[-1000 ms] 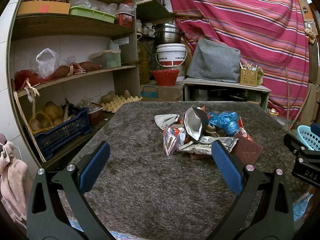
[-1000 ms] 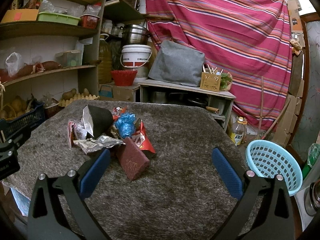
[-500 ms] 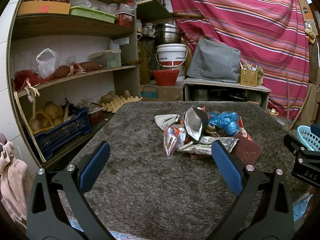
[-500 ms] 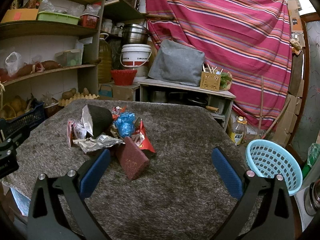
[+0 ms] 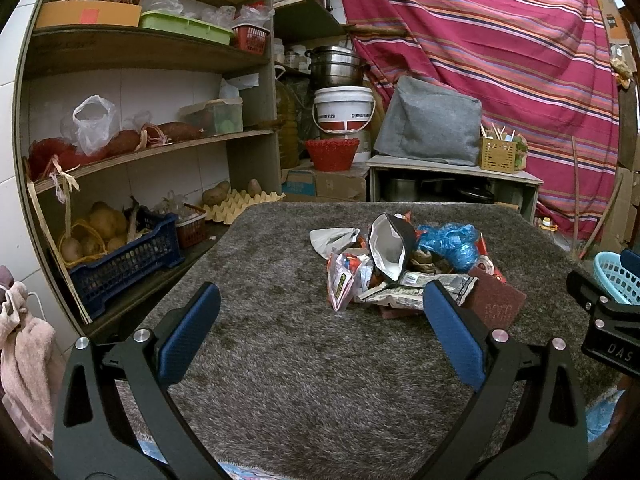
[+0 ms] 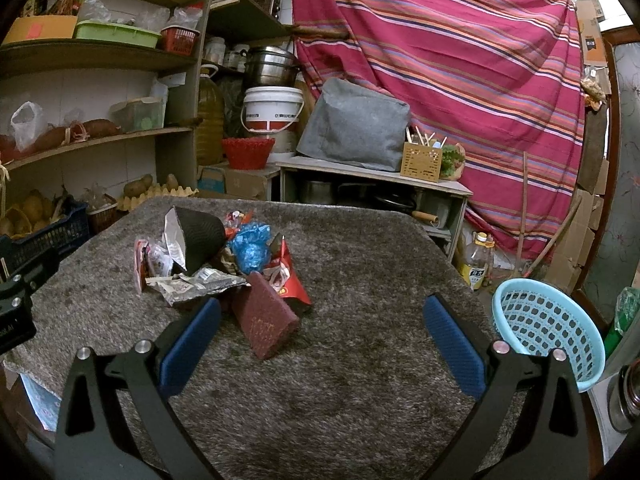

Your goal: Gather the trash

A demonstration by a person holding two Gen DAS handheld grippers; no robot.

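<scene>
A pile of trash lies on a grey shaggy table: a foil-lined black bag, a blue plastic bag, crumpled silver wrappers and a maroon pad. The right wrist view shows the same pile with the maroon pad nearest. My left gripper is open and empty, short of the pile. My right gripper is open and empty, right of the pile. A light blue basket stands off the table's right edge.
Shelves with potatoes, bags and crates run along the left. A low cabinet with a grey cushion, a white bucket and a striped red cloth stand behind the table. An oil bottle stands on the floor.
</scene>
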